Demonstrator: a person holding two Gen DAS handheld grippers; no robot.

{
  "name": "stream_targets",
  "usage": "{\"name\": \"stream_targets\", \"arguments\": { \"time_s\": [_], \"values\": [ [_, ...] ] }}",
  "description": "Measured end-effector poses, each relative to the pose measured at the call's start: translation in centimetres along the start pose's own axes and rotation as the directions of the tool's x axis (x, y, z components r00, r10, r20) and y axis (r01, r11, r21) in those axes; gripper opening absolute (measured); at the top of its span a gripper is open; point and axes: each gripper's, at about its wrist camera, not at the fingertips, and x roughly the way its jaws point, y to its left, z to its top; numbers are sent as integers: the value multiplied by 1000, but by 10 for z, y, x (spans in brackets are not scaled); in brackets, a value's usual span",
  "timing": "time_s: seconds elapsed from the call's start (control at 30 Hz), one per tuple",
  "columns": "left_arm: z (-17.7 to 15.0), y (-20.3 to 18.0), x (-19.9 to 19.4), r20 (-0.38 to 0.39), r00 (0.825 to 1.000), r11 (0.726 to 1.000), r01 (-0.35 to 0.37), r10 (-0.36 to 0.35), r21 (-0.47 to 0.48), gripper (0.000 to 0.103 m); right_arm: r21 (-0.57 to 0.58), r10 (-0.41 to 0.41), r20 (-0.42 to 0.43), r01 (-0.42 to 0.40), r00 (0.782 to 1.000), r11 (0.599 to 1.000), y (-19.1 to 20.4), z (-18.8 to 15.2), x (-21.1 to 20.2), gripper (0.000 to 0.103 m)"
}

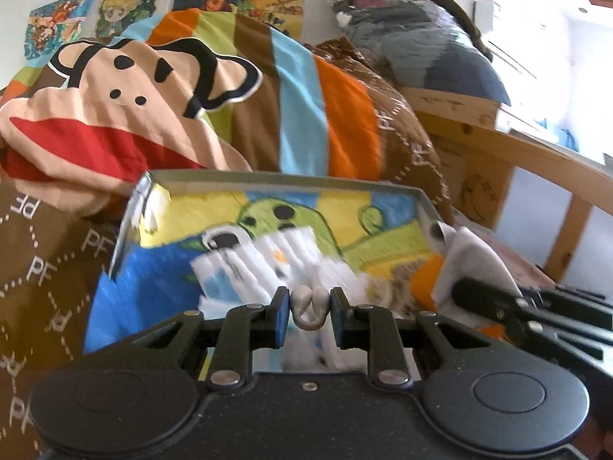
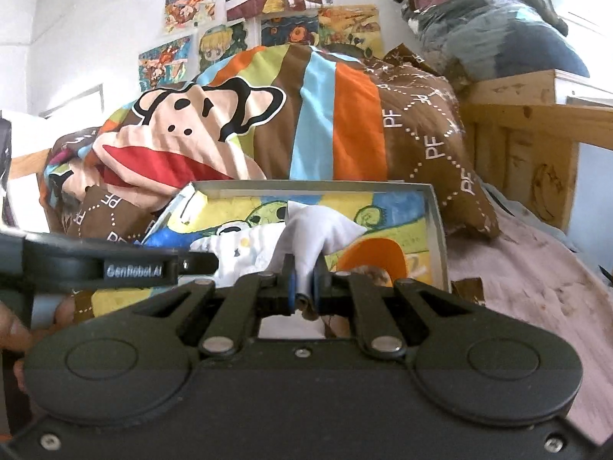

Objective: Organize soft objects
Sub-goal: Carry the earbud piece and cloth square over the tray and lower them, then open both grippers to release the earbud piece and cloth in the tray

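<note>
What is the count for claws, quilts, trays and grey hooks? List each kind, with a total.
Claws: 2, left claw and right claw
Monkey quilt: 1
Painted tray: 1
Grey hook: 1
Total: 5

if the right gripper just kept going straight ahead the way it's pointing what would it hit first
Probably the far wall of the open tray with the painted cartoon bottom, past the white cloth the right gripper is pinching. Beyond it rises the monkey-print quilt. Depth is hard to judge in this fisheye view.
</note>
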Motion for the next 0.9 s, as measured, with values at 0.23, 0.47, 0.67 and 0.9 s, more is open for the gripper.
{"name": "stream_targets", "arguments": {
  "time_s": [0.23,0.47,0.67,0.9],
  "values": [
    [2,7,25,-29,999,999,-14,16,45,24,-61,13,-77,-18,997,998,15,-6,42,3],
    [-10,9,35,-70,997,999,-9,12,47,25,-106,11,-185,-32,983,994,34,-26,69,4],
    [-9,5,35,-76,997,998,7,-3,55,28,-108,-3,-169,-15,986,994,35,-26,68,8],
    [-5,0,33,-79,997,998,18,-13,53,33,-101,3,-144,-18,990,995,25,-19,52,36]
  ]
}}
